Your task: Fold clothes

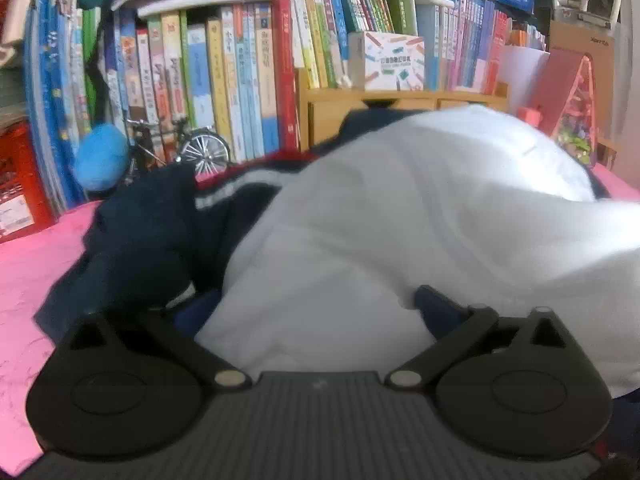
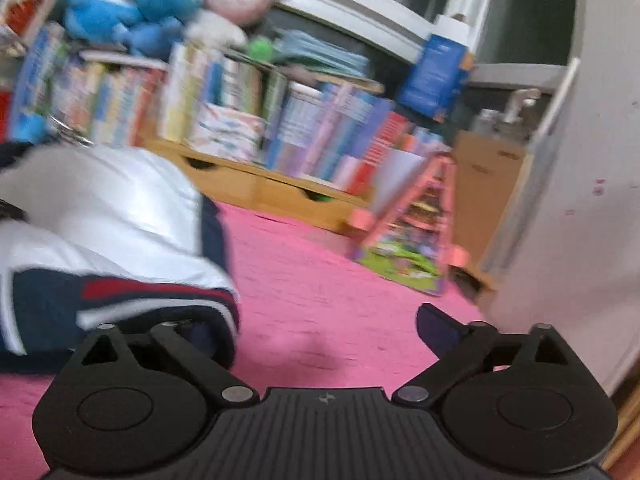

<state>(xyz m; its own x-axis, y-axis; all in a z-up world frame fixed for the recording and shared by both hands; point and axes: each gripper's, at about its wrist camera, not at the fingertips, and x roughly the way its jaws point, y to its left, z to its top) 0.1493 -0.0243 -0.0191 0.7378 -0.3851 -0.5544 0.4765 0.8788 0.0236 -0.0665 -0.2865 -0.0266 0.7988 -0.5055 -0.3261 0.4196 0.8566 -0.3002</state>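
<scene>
Left wrist: white jacket point(image 1: 400, 220) between open fingers point(image 1: 436, 308)

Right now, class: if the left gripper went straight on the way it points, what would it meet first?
The left gripper, jaws open, would probably meet the white padded jacket with navy and red trim almost immediately; its fabric already bulges between the fingers.

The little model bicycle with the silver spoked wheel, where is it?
In the left wrist view, the model bicycle stands left of centre before the row of books, just behind the navy and white jacket.
</scene>
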